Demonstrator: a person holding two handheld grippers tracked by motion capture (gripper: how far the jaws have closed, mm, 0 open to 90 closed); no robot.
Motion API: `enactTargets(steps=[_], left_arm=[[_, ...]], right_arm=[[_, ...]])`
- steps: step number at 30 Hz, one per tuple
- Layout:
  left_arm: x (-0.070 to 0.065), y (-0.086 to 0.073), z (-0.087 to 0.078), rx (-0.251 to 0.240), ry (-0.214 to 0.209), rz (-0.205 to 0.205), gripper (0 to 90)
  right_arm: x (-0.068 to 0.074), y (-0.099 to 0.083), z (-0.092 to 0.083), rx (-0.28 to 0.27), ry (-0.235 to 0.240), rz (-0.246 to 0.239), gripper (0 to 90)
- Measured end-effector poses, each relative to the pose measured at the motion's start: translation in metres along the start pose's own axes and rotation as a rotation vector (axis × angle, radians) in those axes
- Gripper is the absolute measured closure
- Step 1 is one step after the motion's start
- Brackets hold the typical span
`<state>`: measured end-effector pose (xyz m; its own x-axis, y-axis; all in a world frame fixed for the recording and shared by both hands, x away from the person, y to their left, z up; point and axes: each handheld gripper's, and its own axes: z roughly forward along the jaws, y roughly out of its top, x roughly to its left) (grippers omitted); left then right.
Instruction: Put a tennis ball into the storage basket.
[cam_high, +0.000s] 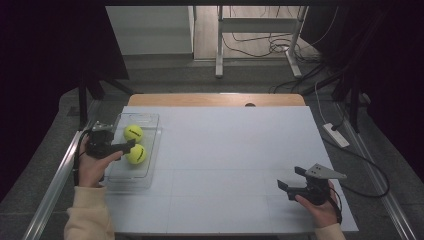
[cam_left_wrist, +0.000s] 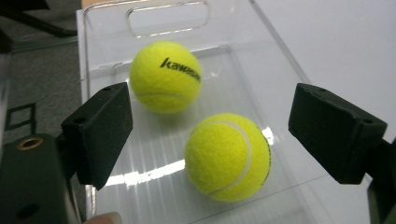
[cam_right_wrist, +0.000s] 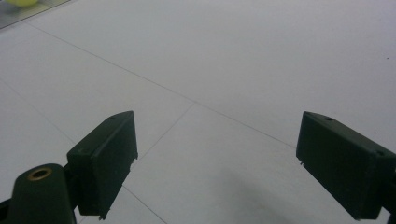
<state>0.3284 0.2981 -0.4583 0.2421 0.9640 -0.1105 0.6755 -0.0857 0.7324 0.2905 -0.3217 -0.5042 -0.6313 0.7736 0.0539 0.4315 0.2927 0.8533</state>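
Note:
Two yellow tennis balls lie in a clear plastic tray (cam_high: 151, 119) at the table's left. The far ball (cam_high: 133, 132) (cam_left_wrist: 166, 77) carries black lettering. The near ball (cam_high: 136, 154) (cam_left_wrist: 228, 156) rests on the tray floor. My left gripper (cam_high: 129, 146) (cam_left_wrist: 210, 121) hangs over the tray, open, its black pads standing clear on either side of the near ball without touching it. My right gripper (cam_high: 291, 178) (cam_right_wrist: 215, 154) is open over the bare white tabletop at the right, nothing between its jaws.
The white table (cam_high: 225, 150) has a wooden strip along its far edge. The tray has a cut-out handle (cam_left_wrist: 168, 18) at its far end. A white power strip (cam_high: 336, 135) and cables lie on the floor to the right. A ball's edge (cam_right_wrist: 21, 2) peeks in far off.

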Motion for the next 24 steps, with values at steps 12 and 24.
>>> enactTargets(steps=[12, 24], left_arm=[[-0.002, -0.002, -0.007, -0.062, -0.137, -0.018, 16.5], [-0.021, -0.010, -0.013, -0.106, -0.239, 0.041, 16.3]], right_arm=[[-0.001, 0.000, 0.000, -0.004, 0.001, 0.003, 12.6], [-0.003, 0.001, 0.000, -0.016, 0.016, 0.014, 12.6]])
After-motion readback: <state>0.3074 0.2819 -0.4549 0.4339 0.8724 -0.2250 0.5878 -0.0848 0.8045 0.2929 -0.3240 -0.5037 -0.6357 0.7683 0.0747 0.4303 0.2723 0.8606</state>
